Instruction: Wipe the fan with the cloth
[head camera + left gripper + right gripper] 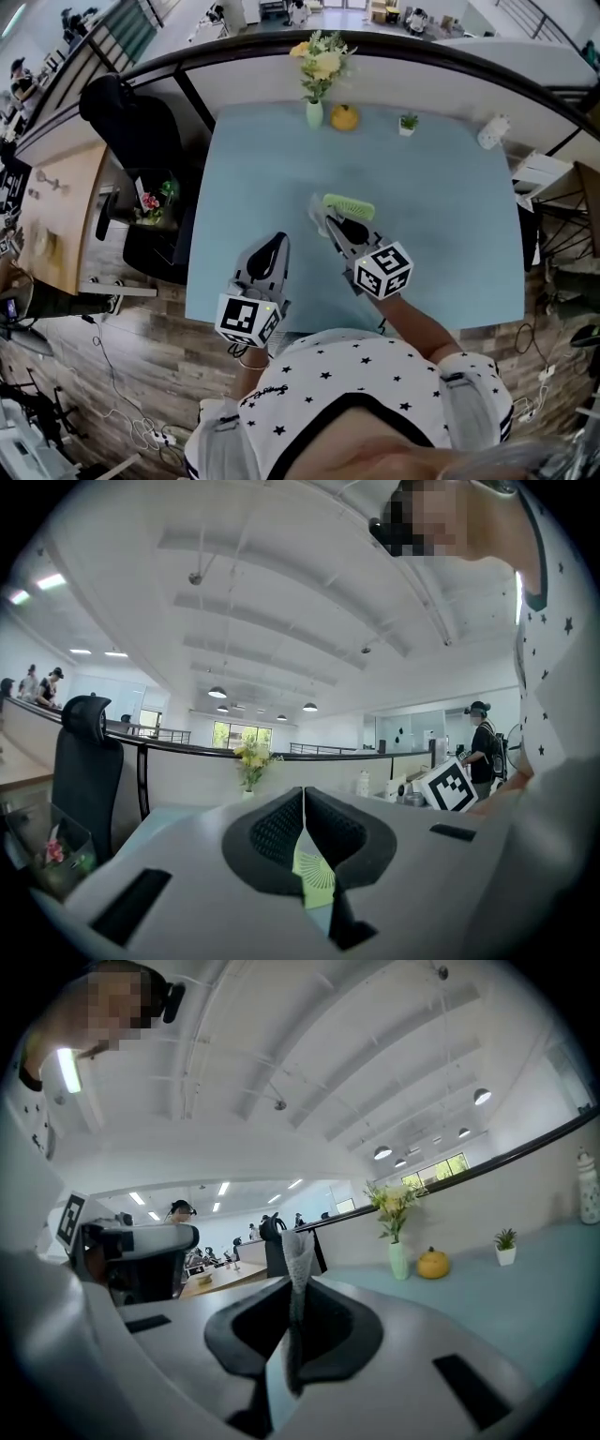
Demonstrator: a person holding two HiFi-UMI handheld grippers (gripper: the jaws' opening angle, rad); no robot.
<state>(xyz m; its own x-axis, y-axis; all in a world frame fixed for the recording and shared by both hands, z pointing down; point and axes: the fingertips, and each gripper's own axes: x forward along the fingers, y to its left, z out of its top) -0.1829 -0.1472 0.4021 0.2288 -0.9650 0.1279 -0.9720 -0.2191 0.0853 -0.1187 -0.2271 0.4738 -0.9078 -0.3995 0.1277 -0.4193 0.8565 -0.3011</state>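
An open office with a white beamed ceiling (pixel 281 592) and a wood-plank floor (pixel 103 375) surrounds a pale blue table (pixel 450 216). The table's far edge meets a curved low partition, and a black office chair (pixel 127 127) stands off its left corner. The person stands at the near edge with both forearms out over the tabletop. The right arm reaches further in. The left is drawn back closer to the body and aimed roughly the same way. Both gripper views look out level across the room. The right gripper (pixel 330 223) has its jaws clamped on a pale grey cloth (pixel 298 1260), a fold of which sticks up past the tips. The left gripper (pixel 279 240) has its jaws pressed together at the tips with nothing pinched there. The green fan (pixel 349 206) lies on the table near its middle, just beside the right gripper's tips and apart from the left gripper. A slice of its ribbed grille shows through the slit below the left jaws. Along the far edge stand a vase of yellow flowers (pixel 315 112), an orange pumpkin-shaped ornament (pixel 344 117) and a small potted plant (pixel 407 124).
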